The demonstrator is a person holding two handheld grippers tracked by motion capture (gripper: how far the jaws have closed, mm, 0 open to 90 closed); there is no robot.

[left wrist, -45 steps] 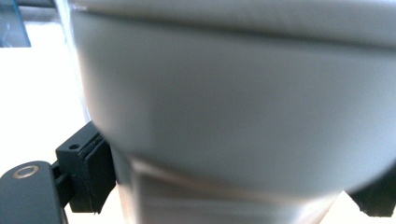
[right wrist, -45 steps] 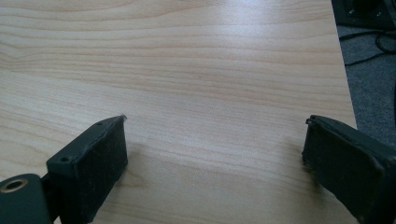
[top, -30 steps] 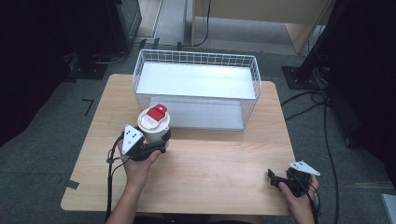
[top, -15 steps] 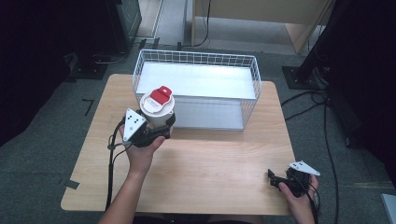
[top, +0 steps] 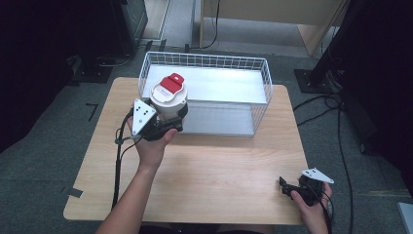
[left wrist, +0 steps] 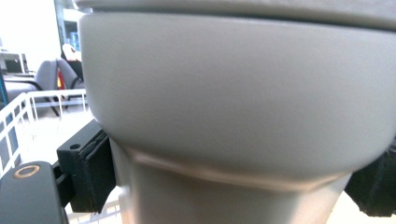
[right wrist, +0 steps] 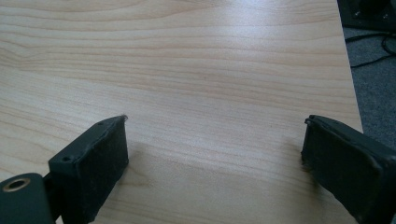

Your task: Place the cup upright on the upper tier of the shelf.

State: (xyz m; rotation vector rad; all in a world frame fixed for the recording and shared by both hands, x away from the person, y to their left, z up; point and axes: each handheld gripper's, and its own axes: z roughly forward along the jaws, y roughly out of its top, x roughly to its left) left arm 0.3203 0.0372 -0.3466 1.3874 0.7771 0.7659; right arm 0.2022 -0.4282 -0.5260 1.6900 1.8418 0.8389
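Over the basket (top: pixel 204 61), container (top: pixel 168 100) carried farther.

One white jar (top: pixel 168 100), one wire basket (top: pixel 263 83), one wooden table (top: pixel 219 170), two grippers

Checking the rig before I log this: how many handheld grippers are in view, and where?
2. The left gripper holds a white red-lidded container beside the white wire basket; the right gripper rests near the table's right front corner.
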